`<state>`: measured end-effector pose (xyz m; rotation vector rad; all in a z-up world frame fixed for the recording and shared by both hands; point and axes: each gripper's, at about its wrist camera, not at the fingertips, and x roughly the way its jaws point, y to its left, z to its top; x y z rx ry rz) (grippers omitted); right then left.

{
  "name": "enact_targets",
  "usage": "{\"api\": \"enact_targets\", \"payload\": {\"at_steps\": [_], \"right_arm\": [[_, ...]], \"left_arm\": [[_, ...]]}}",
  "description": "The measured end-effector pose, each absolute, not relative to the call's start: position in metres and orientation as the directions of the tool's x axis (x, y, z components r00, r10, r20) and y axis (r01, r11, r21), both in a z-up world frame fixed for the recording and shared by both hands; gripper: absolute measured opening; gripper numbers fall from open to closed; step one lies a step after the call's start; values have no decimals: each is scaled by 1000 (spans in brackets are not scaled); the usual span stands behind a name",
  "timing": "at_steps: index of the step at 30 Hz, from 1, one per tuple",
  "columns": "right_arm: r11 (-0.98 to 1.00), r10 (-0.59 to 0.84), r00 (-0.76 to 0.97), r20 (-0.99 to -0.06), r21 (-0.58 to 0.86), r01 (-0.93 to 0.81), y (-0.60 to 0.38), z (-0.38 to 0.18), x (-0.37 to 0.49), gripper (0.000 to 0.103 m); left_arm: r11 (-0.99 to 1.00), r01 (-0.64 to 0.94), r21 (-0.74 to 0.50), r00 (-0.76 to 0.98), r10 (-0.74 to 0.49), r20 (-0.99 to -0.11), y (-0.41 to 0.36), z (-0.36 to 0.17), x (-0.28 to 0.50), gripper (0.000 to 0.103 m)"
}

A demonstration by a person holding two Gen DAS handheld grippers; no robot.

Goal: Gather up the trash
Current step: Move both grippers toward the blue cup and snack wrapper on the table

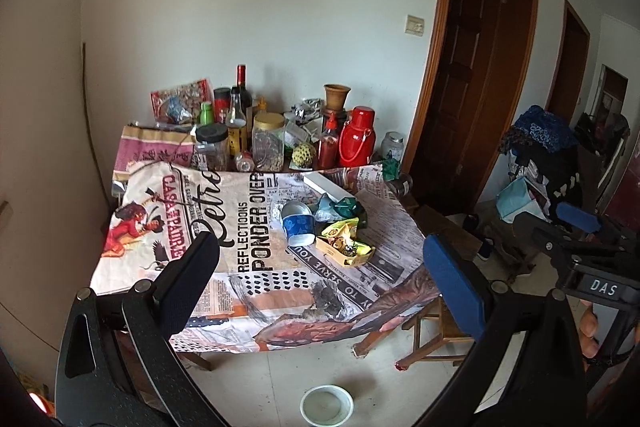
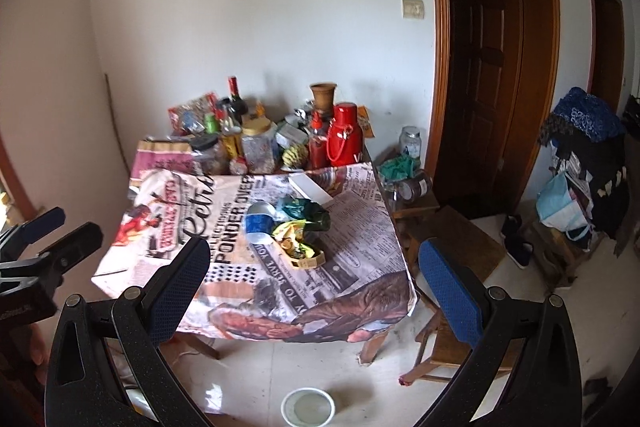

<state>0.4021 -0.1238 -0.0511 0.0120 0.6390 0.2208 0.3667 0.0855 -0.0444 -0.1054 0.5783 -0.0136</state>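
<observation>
On cloth [image 1: 248,211]: trash [image 1: 340,231] (tools apart).

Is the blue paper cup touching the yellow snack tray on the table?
Cannot tell. In the left wrist view the blue paper cup lies right beside the yellow snack tray, but no plain gap or contact shows.

Ahead of the spread fingers stands one table [image 1: 132,259] under a printed cloth. On it, straight ahead, lie one blue paper cup [image 1: 298,223] on its side, one yellow snack tray [image 1: 344,247] of wrappers, one green crumpled bag [image 1: 346,209] and one white box [image 1: 326,186]. Farther off stand one red thermos [image 1: 357,137] and one clay vase [image 1: 337,97]. Below, between the fingers, sits one white bowl [image 1: 327,404] on the floor. Two wooden doors [image 1: 476,67] show to the right.
</observation>
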Motion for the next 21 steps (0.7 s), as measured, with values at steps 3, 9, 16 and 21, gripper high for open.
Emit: {"api": "enact_targets", "payload": {"at_steps": [3, 9, 16, 21], "right_arm": [[980, 182, 762, -622, 49, -194, -115, -65, 433, 103], [967, 209, 663, -719, 50, -251, -99, -109, 489, 103], [929, 311, 482, -819, 154, -337, -94, -164, 559, 102], [903, 319, 391, -863, 152, -402, -87, -193, 613, 101]], "left_arm": [[993, -24, -114, 816, -47, -576, 95, -61, 394, 103], [991, -71, -110, 737, -22, -675, 104, -103, 454, 90], [968, -200, -151, 632, 10, -775, 115, -156, 520, 89], [947, -302, -114, 537, 70, -841, 120, -188, 565, 89]]}}
